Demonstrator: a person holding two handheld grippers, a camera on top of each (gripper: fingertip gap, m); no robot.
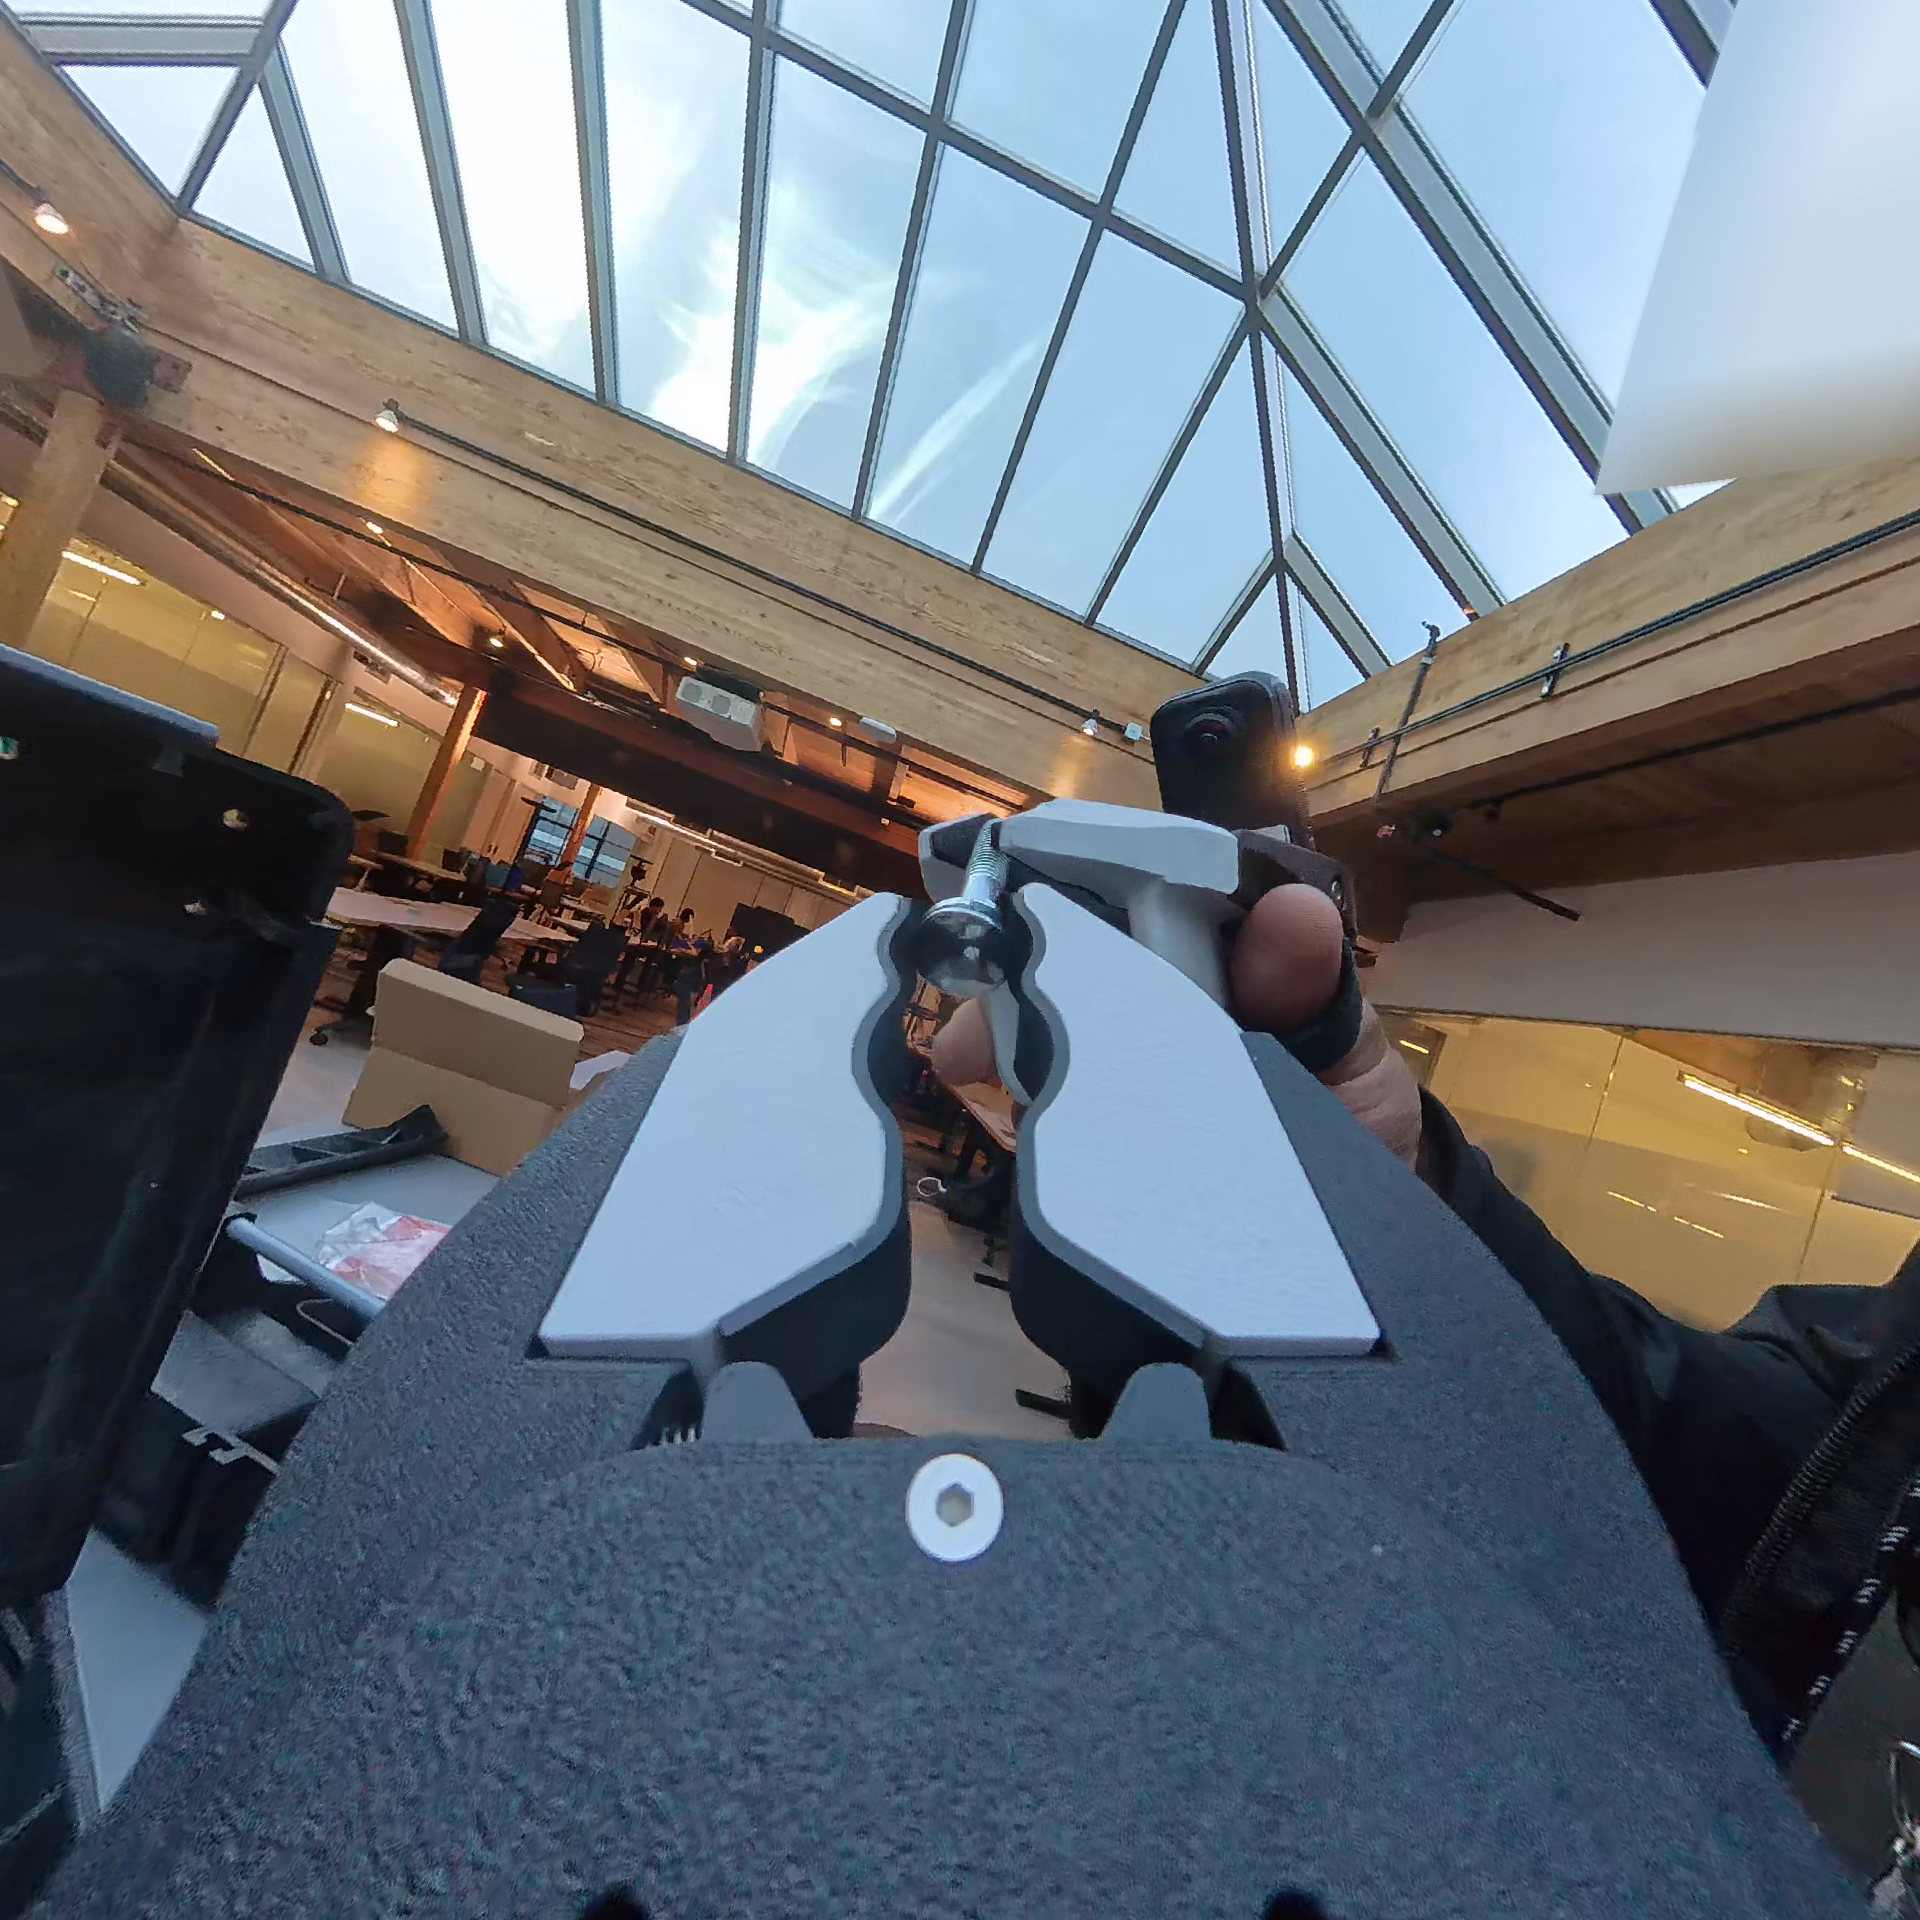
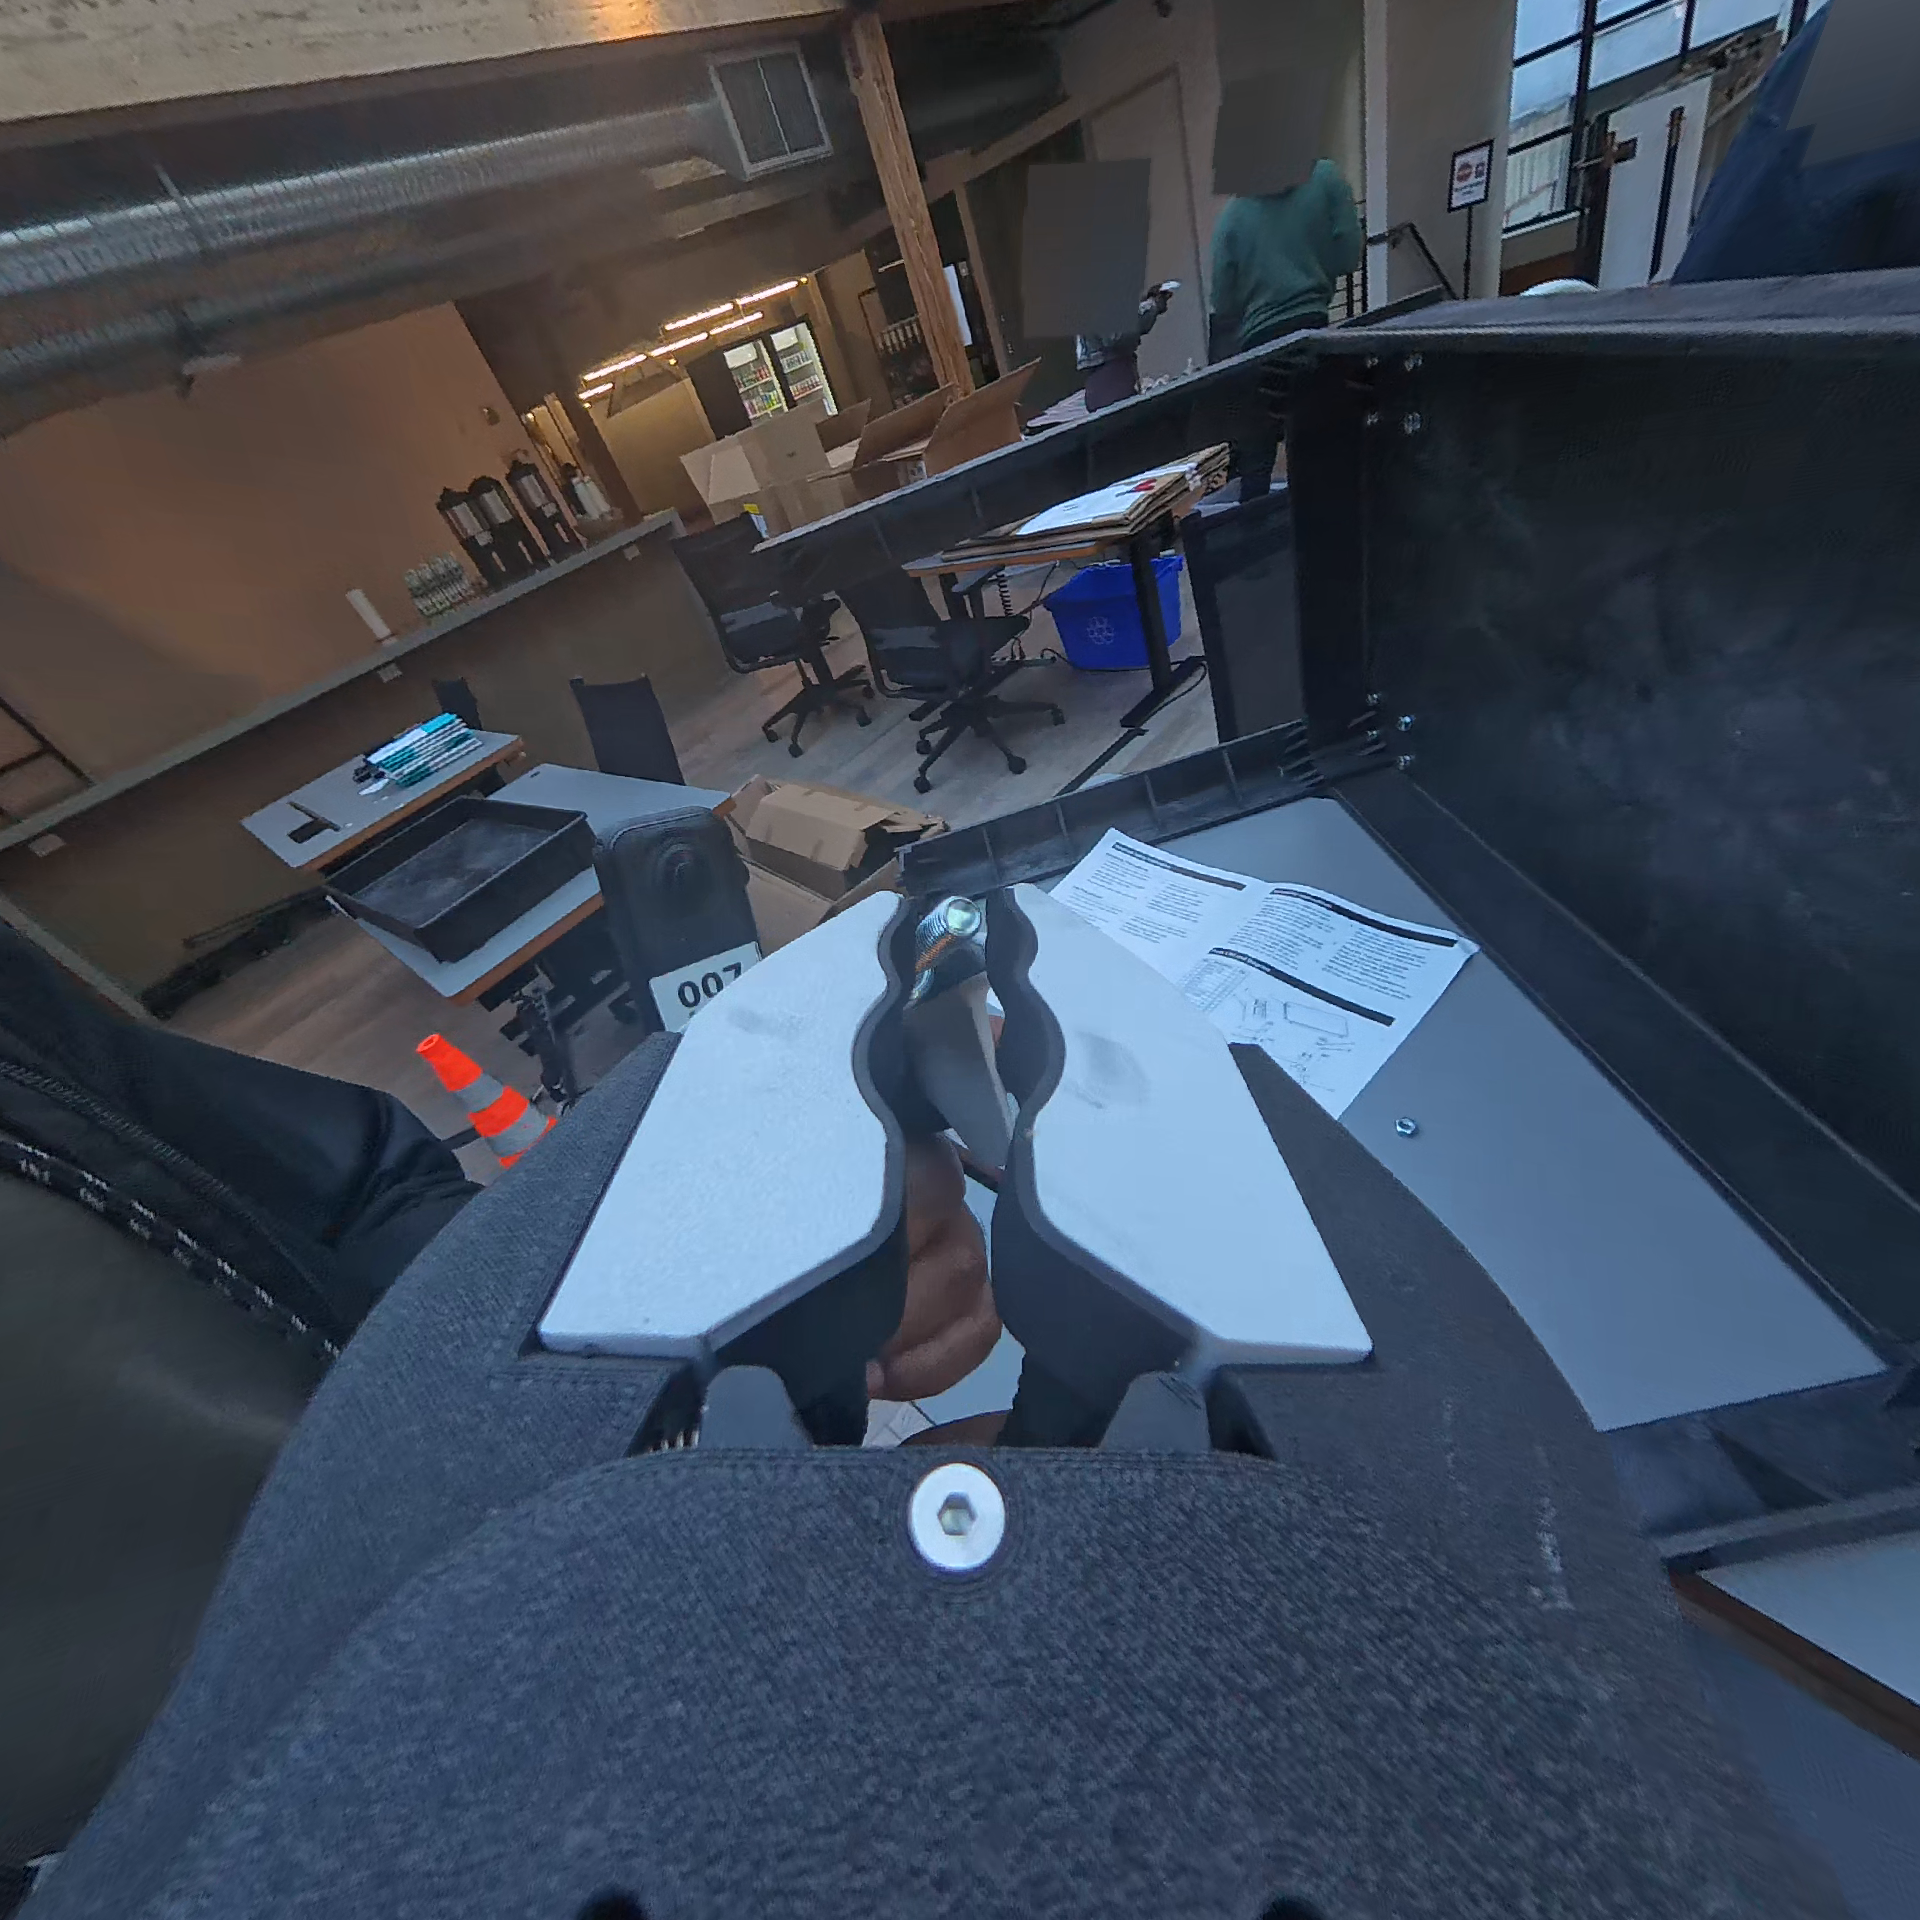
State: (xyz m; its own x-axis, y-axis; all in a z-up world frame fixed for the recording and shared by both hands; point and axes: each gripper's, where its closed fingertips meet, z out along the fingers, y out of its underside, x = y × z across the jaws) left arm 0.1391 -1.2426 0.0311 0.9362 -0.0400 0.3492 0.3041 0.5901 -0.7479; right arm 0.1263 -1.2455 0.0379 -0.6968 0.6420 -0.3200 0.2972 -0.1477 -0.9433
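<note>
Both grippers meet tip to tip, tilted upward: left gripper point(image 1: 961, 940) clamps the bolt point(image 1: 961, 935) head, right gripper point(image 2: 951, 930) pinches its threaded end.

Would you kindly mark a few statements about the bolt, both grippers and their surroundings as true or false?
1. The left gripper grips a bolt by its head. True.
2. The right gripper is wide open and empty. False: it is shut on the bolt's threaded end.
3. A leaflet lies on the grey panel. True.
4. A green cone stands on the floor. False: the cone is orange.
5. A blue bin sits under a desk. True.
</note>
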